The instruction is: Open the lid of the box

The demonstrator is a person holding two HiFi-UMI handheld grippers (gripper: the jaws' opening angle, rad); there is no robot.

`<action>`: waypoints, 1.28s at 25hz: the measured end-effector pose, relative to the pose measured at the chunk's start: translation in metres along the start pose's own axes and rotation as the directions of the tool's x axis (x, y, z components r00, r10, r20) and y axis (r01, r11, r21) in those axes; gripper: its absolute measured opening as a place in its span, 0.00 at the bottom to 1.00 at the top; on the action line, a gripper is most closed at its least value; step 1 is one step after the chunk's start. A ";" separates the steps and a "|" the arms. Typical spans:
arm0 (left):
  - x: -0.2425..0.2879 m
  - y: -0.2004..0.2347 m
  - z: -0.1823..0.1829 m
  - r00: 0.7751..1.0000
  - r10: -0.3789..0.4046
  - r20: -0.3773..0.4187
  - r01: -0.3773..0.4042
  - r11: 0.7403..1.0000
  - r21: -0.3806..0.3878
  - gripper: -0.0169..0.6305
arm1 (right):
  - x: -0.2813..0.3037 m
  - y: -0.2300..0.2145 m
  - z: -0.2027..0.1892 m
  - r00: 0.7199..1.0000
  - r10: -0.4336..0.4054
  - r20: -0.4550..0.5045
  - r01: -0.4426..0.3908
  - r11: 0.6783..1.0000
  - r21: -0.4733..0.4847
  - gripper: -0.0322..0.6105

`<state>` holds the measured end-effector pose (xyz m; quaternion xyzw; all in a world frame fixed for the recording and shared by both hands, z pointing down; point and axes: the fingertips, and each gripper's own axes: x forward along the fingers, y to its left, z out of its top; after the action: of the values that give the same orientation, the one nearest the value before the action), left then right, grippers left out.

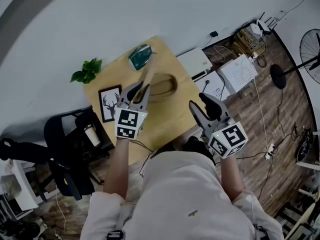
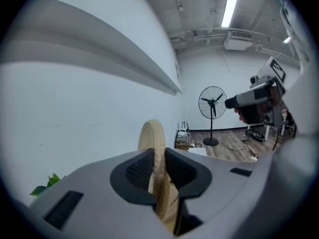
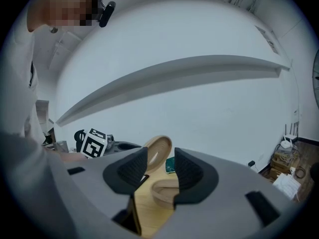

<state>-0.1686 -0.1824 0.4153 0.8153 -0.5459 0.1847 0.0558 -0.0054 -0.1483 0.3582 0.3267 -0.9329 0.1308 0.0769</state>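
An oval wooden box base (image 1: pixel 164 85) rests on the light wooden table (image 1: pixel 165 121). Its lid (image 1: pixel 148 72) is lifted off and tilted on edge above the base. My left gripper (image 1: pixel 141 91) is shut on the lid's rim; in the left gripper view the lid (image 2: pixel 151 136) stands edge-on between the pads of the left gripper (image 2: pixel 158 172). My right gripper (image 1: pixel 203 105) is open near the table's right front corner, nothing between its pads. In the right gripper view the right gripper (image 3: pixel 157 172) looks at the base (image 3: pixel 160 193) and the raised lid (image 3: pixel 158 150) beyond.
A green case (image 1: pixel 140 56) lies at the table's far edge, a framed deer picture (image 1: pixel 110 103) on its left side, a plant (image 1: pixel 87 70) beyond. A black chair (image 1: pixel 70 144) stands left of the table. White boxes (image 1: pixel 239 73), cables and a fan (image 1: pixel 312 49) occupy the floor at right.
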 end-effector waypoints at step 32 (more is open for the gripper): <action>-0.104 0.023 -0.008 0.974 0.199 0.113 -0.134 0.897 -0.421 0.14 | 0.053 0.028 -0.018 0.993 0.080 -0.089 -0.091 0.989 -0.121 0.09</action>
<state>-0.2266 -0.0983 0.3827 0.7473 -0.6429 0.0068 0.1677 -0.0630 -0.1528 0.3820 0.2752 -0.9483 0.0890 0.1306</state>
